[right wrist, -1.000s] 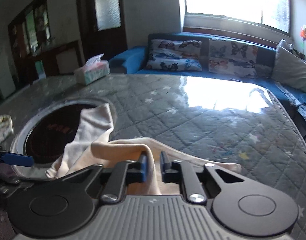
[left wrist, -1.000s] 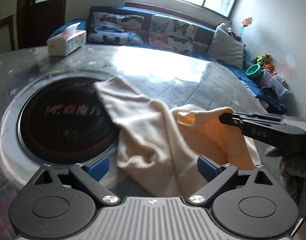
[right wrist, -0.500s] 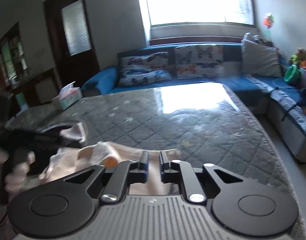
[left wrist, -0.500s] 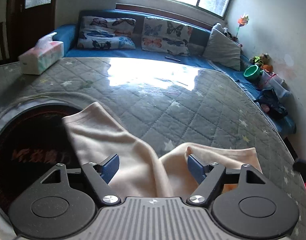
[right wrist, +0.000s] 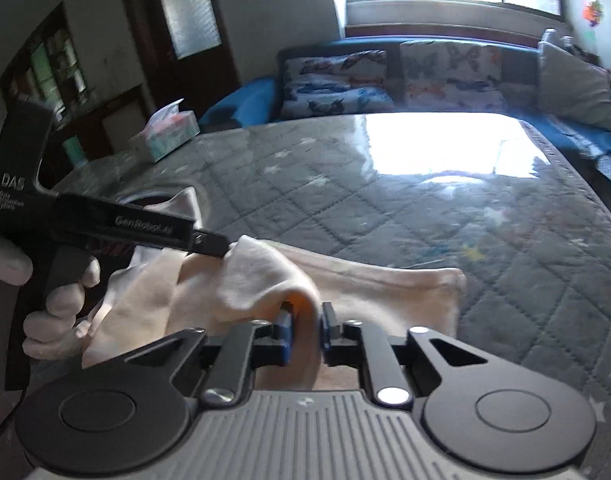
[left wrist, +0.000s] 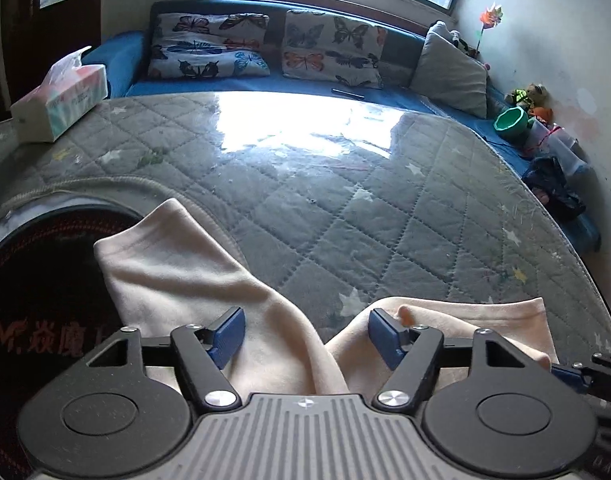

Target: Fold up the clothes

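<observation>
The cream garment (left wrist: 193,280) lies rumpled at the near edge of the quilted table (left wrist: 385,220), one leg or sleeve draped over the rim of the dark round cooktop (left wrist: 37,300) set into the table's left side. The right gripper (right wrist: 306,334) is clenched on a raised fold of the cloth, a pinch of it standing up between the pads. The left gripper (left wrist: 303,334) hangs over the middle of the garment with its jaws closing; cloth lies between the blue pads (left wrist: 227,334), but they don't yet press on it. My worry is that the left pads close on one loose layer or slide off the hump, so the fold drags crooked, or the far end snags on the cooktop rim.
</observation>
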The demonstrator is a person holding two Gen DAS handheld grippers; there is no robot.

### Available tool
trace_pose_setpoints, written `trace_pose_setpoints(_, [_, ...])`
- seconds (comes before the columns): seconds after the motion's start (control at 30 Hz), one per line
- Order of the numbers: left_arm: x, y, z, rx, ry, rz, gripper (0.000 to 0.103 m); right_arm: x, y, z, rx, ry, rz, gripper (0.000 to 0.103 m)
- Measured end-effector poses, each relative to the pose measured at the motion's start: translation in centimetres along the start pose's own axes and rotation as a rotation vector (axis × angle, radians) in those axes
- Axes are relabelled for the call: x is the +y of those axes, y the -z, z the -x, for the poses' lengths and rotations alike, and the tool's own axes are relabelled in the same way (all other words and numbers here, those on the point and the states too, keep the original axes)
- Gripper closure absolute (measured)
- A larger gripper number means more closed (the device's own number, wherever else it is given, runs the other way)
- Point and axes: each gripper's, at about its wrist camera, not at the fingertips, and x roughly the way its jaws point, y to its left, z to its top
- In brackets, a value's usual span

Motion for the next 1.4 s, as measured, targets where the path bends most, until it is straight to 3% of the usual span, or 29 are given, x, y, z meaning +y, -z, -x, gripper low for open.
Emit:
trace_pose_setpoints(0.07, [-0.1, -0.1, 0.1, -0.002, 0.011, -0.013, 0.046, -0.6, 0.3, 1.4, -0.039, 0.015, -0.024, 0.098])
trace_pose_setpoints(0.17, [-0.1, 0.0, 0.1, -0.006, 0.029, -0.023, 0.065, -1.8, 0.6, 4.2, -0.097, 0.063, -0.050, 0.099])
trace_pose_setpoints(0.23, [-0.1, 0.1, 0.3, -0.013, 0.035, -0.022, 0.084, -2.8, 1.1, 6.6, -0.140, 0.105, -0.072, 0.099])
trace_pose_setpoints(0.33, [0.4, 0.3, 0.7, -0.035, 0.029, -0.013, 0.097, -4.2, 2.3, 10.1, -0.194, 0.160, -0.130, 0.099])
trace_pose_setpoints(0.5, [1.6, 0.8, 2.9, -0.092, 0.048, 0.031, 0.100, -6.0, 4.9, 13.6, -0.225, 0.235, -0.196, 0.099])
trace_pose_setpoints(0.7, [3.2, 1.8, 8.1, -0.200, 0.080, 0.090, 0.101, -7.6, 8.1, 15.0, -0.201, 0.286, -0.277, 0.099])
trace_pose_setpoints(1.03, [6.9, 7.9, 19.6, -0.356, 0.069, 0.186, 0.101, -8.5, 10.9, 17.2, -0.199, 0.326, -0.322, 0.099])
trace_pose_setpoints(1.2, [9.0, 12.0, 23.0, -0.353, 0.009, 0.236, 0.101, -8.5, 12.4, 18.7, -0.182, 0.346, -0.329, 0.099])
trace_pose_setpoints(1.4, [11.2, 16.0, 23.3, -0.246, -0.076, 0.289, 0.101, -9.5, 14.3, 19.0, -0.120, 0.373, -0.375, 0.098])
